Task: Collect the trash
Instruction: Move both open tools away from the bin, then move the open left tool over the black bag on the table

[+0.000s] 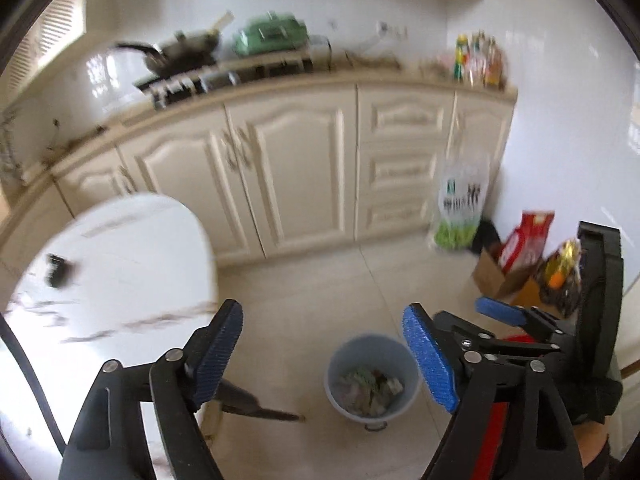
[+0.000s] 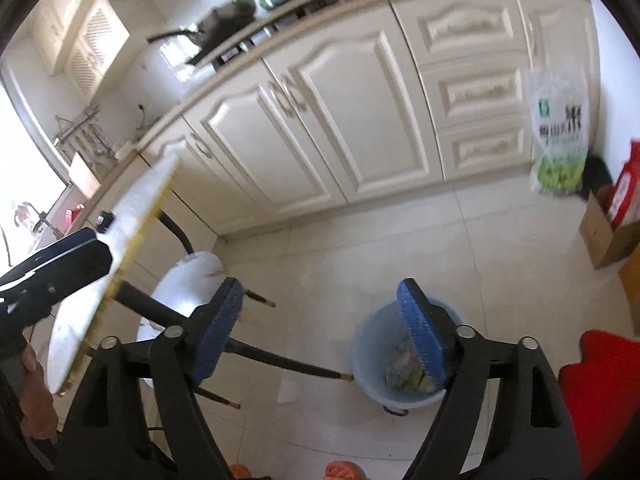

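From my left wrist view, my left tool (image 1: 326, 354) stands wide apart with nothing between its blue pads. Below it on the floor sits the pale blue bin (image 1: 374, 376), holding crumpled trash (image 1: 370, 390): paper scraps and wrappers, as far as the blur lets me judge. I take that stuff to be light, soft and crushable, so any loose piece wants a gentle pinch at a bunched fold, not a flat edge. To the left the white round worktop (image 1: 132, 264) carries a small dark object (image 1: 60, 270), which I cannot identify. My right tool (image 1: 508, 312) shows at the right, also spread.

From my right wrist view, my right tool (image 2: 324, 328) is open and empty, its right pad overlapping the bin (image 2: 376, 360) in the picture. The bin looks thin plastic, light and a little slick; I would take it at the rim. The worktop (image 2: 132, 240) lies to the left, edge-on.
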A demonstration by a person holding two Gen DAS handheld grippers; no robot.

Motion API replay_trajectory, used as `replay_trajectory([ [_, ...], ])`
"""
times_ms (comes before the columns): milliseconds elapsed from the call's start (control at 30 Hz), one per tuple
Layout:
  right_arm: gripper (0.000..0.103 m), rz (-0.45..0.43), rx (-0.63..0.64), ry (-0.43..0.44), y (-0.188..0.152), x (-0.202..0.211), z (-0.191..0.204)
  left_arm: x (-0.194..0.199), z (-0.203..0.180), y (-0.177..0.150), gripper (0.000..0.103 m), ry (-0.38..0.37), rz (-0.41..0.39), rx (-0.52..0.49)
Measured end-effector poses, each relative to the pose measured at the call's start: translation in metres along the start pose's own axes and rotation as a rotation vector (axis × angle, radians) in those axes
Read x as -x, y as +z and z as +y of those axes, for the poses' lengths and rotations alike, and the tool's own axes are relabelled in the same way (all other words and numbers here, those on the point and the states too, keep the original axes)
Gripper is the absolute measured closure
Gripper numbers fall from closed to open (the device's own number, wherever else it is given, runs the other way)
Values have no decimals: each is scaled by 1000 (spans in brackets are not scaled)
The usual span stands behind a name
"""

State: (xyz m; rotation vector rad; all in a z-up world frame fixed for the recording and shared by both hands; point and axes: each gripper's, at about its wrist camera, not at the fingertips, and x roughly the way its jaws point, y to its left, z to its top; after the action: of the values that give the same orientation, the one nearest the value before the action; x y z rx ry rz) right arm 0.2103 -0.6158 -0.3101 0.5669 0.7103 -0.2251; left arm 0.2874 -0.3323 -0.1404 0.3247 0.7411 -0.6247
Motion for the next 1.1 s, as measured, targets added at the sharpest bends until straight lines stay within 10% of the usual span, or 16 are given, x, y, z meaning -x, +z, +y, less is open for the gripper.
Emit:
replay_trajectory([
  [200, 0, -146, 112, 14, 13, 79, 84, 123, 30, -39, 8, 105, -174, 40],
  [633, 0, -384, 410, 145, 8, 172, 301, 348, 75, -176, 1, 427, -529, 199],
  [867, 0, -425, 575, 222, -12, 169, 396, 402, 69, -253, 1, 563, -609, 287],
  [1100, 0, -432, 652, 279, -29, 151, 442, 381, 51, -260, 1, 659, -607, 333],
])
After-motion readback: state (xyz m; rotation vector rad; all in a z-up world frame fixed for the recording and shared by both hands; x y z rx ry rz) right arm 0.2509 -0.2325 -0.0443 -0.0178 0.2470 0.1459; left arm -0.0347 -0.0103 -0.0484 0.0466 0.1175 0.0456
